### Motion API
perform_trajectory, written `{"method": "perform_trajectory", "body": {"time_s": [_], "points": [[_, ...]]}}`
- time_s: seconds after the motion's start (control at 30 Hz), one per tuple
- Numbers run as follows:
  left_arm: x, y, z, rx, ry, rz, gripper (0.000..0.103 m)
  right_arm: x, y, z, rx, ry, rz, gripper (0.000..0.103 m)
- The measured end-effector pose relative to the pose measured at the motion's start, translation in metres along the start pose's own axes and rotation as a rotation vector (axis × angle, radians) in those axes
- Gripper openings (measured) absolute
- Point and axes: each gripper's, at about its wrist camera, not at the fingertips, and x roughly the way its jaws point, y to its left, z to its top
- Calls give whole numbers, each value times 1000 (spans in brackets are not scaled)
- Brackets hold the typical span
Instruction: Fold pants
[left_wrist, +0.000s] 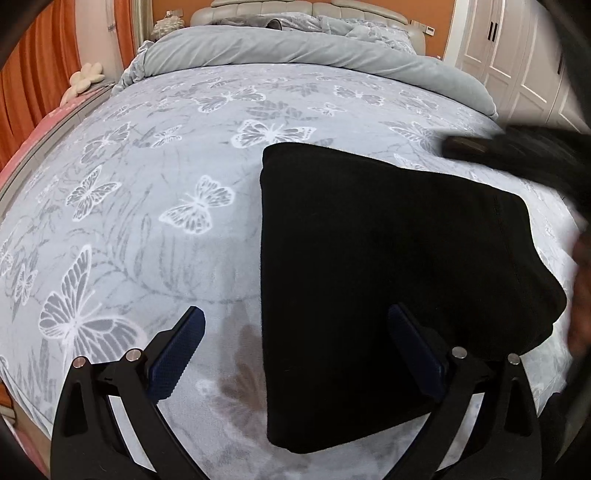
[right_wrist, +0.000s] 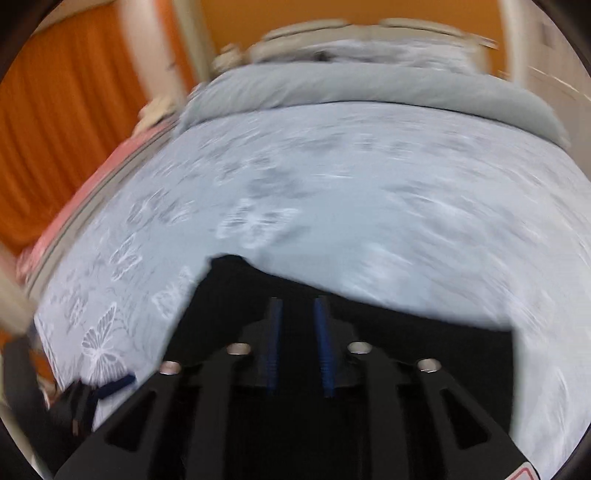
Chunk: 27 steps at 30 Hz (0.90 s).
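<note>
While the black pants (left_wrist: 388, 280) lay folded into a compact, roughly square bundle on the butterfly-print bedspread (left_wrist: 155, 184), toward the right of the left wrist view, the left gripper (left_wrist: 295, 354) stood wide apart and empty, one blue pad over bare bedspread and the other over the bundle's near left part. Item, right gripper (right_wrist: 297, 343): fingers drawn narrow, a slim gap between the blue pads; black cloth filled the view below and around them, but the blur made it impossible to tell whether any fabric was pinched. Item, right gripper as seen from the left wrist: a dark smeared shape at the far right edge, above the bundle's far corner. Item, grey duvet (left_wrist: 295, 48): bunched at the head of the bed, well apart from the pants. Item, orange curtains (right_wrist: 74, 129): at the left. Condition of the fold, as judged: near complete, edges mostly straight, the right side sloping and rounded. Handling note, as judged: the step in hand looked like a last tidy or release; it would go best with the right fingers opened fully before lifting straight up, so no layer trails, and with the left pad steadying the near edge flat against the bedspread.
</note>
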Motion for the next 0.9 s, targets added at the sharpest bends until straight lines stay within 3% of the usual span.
{"method": "perform_trajectory", "body": {"time_s": [0.1, 0.23, 0.4, 0.5, 0.57, 0.6, 0.73, 0.8, 0.87, 0.9], "points": [[-3, 1, -1, -9, -9, 4, 97, -42, -45, -43, 96, 12, -74, 37], [-9, 7, -1, -48, -11, -14, 97, -68, -88, -91, 223, 46, -105, 41], [-16, 8, -3, -74, -22, -35, 97, -60, -99, -122, 303, 91, -7, 41], [-18, 4, -5, -52, -31, -25, 97, -43, -94, -119, 323, 88, 24, 50], [-19, 1, -6, -36, -41, -29, 97, -33, -92, -117, 310, 86, 0, 41], [-19, -1, -6, -29, -46, -27, 97, -31, -87, -113, 274, 74, -14, 13], [-22, -4, -5, -5, -72, -14, 97, -80, -51, -81, 90, -92, -61, 10], [-20, -8, -6, 8, -76, -7, 97, -87, -50, -73, 70, -123, -63, 10], [-15, -11, -5, 16, -66, 0, 97, -55, -69, -77, 90, -22, -110, 12], [-12, -13, -5, 24, -53, 2, 97, -26, -85, -86, 110, 91, -142, 16]]}}
